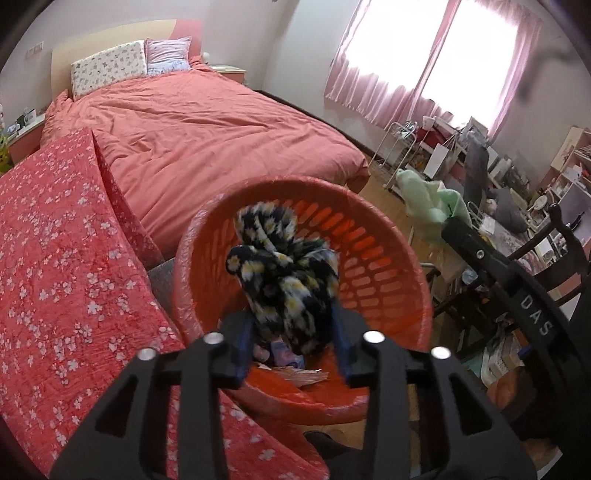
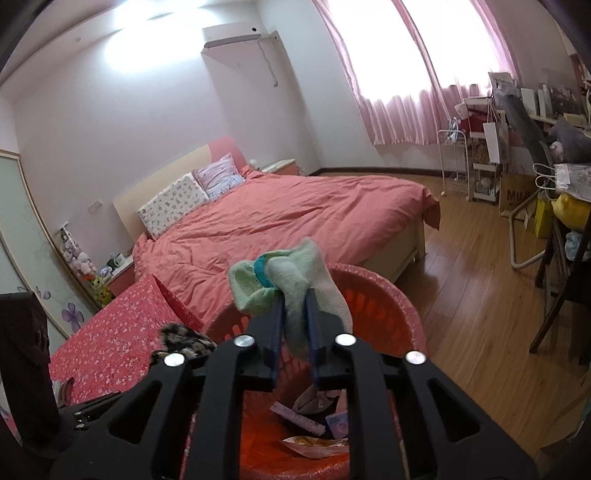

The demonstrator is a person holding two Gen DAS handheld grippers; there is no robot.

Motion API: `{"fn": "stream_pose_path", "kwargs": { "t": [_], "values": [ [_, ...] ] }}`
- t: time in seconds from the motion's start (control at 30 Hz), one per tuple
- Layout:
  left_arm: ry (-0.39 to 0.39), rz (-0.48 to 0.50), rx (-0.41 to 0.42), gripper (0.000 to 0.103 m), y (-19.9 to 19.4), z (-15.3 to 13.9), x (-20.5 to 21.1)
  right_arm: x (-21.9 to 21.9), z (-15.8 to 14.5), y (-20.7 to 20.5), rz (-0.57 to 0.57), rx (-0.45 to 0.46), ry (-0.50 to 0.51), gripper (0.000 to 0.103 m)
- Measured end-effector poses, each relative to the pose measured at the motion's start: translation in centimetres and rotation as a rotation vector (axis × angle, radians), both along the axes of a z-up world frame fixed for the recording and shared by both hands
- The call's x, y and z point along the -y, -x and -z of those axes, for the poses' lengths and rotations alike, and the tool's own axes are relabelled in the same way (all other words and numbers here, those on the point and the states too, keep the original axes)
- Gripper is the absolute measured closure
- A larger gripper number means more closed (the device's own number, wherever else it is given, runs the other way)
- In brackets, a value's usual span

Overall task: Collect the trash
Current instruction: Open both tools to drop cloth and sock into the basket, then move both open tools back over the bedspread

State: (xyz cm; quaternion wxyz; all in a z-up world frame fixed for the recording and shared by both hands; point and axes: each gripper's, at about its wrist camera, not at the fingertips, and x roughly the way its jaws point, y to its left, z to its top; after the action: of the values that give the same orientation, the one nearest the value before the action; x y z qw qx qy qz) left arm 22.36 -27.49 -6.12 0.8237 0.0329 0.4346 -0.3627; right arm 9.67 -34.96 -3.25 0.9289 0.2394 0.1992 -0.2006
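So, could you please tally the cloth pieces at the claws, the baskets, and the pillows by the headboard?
Cloth pieces: 2 (dark floral cloth, pale green sock)
Orange basket: 1
Pillows: 2 (white patterned pillow, pink pillow)
Total: 5

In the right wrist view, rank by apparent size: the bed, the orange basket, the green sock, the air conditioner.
1. Bed
2. Orange basket, partly hidden behind the tongs
3. Green sock and air conditioner: they look alike in size, and the sock is far nearer the camera, so I won't rank them.
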Motion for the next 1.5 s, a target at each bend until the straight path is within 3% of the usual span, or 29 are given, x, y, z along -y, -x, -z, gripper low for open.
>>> {"fn": "stream_pose_path", "kwargs": {
  "t": [0.07,0.3,0.4,1.0,1.5],
  "values": [
    [-0.006,-0.009,-0.004,0.056,-0.4,0.4,-0.2,0.0,0.1,-0.1,-0.002,-0.006,-0.007,0.066],
    [-0.017,-0.055,-0.008,0.048,-1.2,0.8,-2.5,-0.7,0.0,-0.4,-0.005,-0.029,0.009,0.064],
    [-0.029,-0.089,0.003,0.047,-1.5,0.7,-4.0,-1.1,-0.3,-0.3,-0.002,-0.033,0.023,0.058],
    [-0.069,-0.366,0.068,0.039,-2.7,-1.9,-16.9,-4.9,-1.4,-1.4,-0.081,-0.061,0.101,0.054],
    [-0.129,-0.754,0.08,0.037,-5.0,-1.8,-34.2,-10.5,-1.4,-3.3,-0.229,-0.086,0.147,0.053]
  ]
}}
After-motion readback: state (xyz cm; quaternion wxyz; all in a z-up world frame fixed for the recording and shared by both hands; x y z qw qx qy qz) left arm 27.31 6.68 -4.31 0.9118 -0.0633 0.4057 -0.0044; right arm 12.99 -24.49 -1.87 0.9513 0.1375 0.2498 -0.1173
